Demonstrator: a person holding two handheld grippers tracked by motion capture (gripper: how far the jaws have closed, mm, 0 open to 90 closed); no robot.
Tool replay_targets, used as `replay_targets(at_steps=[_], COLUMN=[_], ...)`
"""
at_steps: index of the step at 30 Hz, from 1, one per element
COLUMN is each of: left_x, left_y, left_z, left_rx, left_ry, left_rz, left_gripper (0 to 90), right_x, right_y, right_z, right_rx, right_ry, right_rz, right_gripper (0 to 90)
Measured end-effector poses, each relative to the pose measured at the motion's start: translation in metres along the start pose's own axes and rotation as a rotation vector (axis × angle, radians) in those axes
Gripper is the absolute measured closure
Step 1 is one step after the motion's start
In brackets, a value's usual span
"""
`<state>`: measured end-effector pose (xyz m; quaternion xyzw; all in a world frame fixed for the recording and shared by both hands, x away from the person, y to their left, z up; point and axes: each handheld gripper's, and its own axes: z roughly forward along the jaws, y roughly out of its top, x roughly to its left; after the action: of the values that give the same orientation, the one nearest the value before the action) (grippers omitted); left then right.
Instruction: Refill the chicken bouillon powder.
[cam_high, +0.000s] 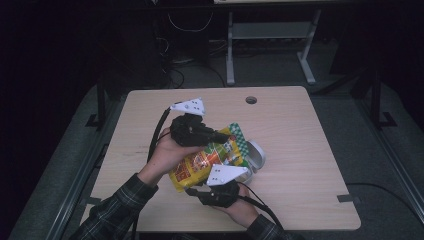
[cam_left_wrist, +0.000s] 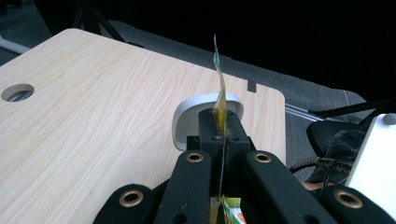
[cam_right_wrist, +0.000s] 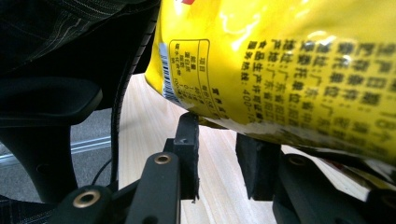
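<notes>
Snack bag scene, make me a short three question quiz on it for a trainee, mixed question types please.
1. True or false: the left gripper has its jaws shut on the edge of the snack bag.
2. What lies on the table right behind the bag? A) a white bowl B) a red cup C) a pair of scissors
3. Fill in: in the right gripper view, the right gripper has its jaws just under the bag's ____ edge, not pressing on it.

Key
1. True: the thin top edge stands pinched between the closed jaws.
2. A: the white bowl, lying on its side.
3. Bottom: there is a gap between the jaws, and the bag sits above them.
</notes>
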<state>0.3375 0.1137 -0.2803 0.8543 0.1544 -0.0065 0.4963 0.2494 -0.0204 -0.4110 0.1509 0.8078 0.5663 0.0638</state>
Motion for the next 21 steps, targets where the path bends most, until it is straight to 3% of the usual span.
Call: replay_targets(at_steps=[15, 21], left_x=[-0.0036, -0.0002], left_y=[0.0039, 0.0042], left_z=[0.0059, 0.0101], left_rx=[0.039, 0.051], left_ry=[0.035, 0.029], left_rz=[0.022, 0.005], left_gripper=[90.0, 90.0], right_x=[0.0003, -0.0011], right_y=[-0.0008, -0.002], right_z=[-0.0014, -0.0019], right_rx=[-0.036, -0.046], right_ry=[0.018, 0.028], right_rz=[-0.005, 0.002], right_gripper=[74.1, 75.7])
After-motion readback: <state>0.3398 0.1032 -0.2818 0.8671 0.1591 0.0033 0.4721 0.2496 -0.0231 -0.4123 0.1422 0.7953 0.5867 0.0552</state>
